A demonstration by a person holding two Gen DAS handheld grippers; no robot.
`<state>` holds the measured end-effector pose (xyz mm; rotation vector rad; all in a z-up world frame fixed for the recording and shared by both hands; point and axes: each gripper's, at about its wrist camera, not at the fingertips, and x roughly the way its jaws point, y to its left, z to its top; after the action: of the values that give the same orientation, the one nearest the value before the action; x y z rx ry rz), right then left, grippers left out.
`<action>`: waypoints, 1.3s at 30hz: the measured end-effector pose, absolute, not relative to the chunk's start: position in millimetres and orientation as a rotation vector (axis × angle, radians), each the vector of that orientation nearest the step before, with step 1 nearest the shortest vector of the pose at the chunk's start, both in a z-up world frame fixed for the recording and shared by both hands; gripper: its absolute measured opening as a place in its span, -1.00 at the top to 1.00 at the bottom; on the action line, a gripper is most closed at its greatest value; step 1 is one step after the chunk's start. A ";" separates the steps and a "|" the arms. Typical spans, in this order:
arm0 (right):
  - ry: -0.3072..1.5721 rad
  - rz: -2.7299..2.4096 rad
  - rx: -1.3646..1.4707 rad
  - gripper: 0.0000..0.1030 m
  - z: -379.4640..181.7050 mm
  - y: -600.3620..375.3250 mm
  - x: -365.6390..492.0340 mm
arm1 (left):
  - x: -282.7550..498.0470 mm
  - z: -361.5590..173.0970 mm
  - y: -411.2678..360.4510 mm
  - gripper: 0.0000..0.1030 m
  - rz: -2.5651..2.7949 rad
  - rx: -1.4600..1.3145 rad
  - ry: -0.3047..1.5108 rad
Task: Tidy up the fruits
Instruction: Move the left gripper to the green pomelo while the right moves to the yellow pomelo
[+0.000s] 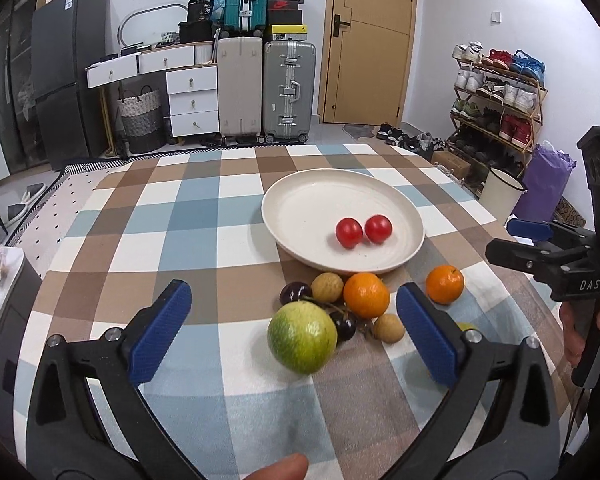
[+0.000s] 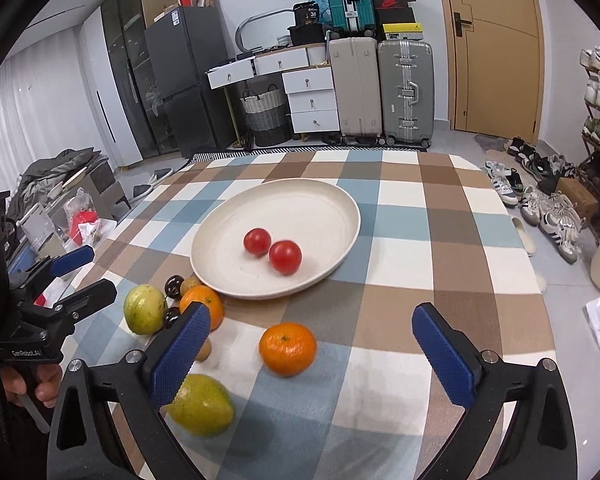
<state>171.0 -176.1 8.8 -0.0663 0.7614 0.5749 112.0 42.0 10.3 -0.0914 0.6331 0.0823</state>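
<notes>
Fruits: 2 tomatoes (image 1: pixel 364 231) on plate (image 1: pixel 300 200), 2 oranges (image 2: pixel 287 348) beside; both claws wide, empty.

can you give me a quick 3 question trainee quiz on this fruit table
1. How many tomatoes lie on the white plate?
2. True or false: the left gripper is shut on the green fruit.
3. Which orange sits apart from the fruit cluster: A, the one beside the plate rim; B, the one between the right gripper jaws?

Key: 1. Two. 2. False, both jaws stand open and empty. 3. B.
</notes>
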 end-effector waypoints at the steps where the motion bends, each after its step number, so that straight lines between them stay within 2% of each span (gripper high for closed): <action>1: 0.764 0.575 -0.060 -0.99 8.6 -176.8 169.2 | 107.2 10.4 41.6 -0.98 0.083 -0.094 0.633; 18: 0.828 0.623 -0.118 -0.99 -14.9 -156.1 121.7 | 88.0 -12.0 49.3 -0.98 0.083 -0.143 0.692; 39: 0.919 0.677 -0.170 -0.96 -48.4 -130.8 115.0 | 104.5 -35.2 49.3 -0.98 0.067 -0.131 0.746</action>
<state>115.0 -130.8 -48.4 -0.1696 0.9192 0.6771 104.5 49.3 -35.2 -0.1309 0.7459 0.0674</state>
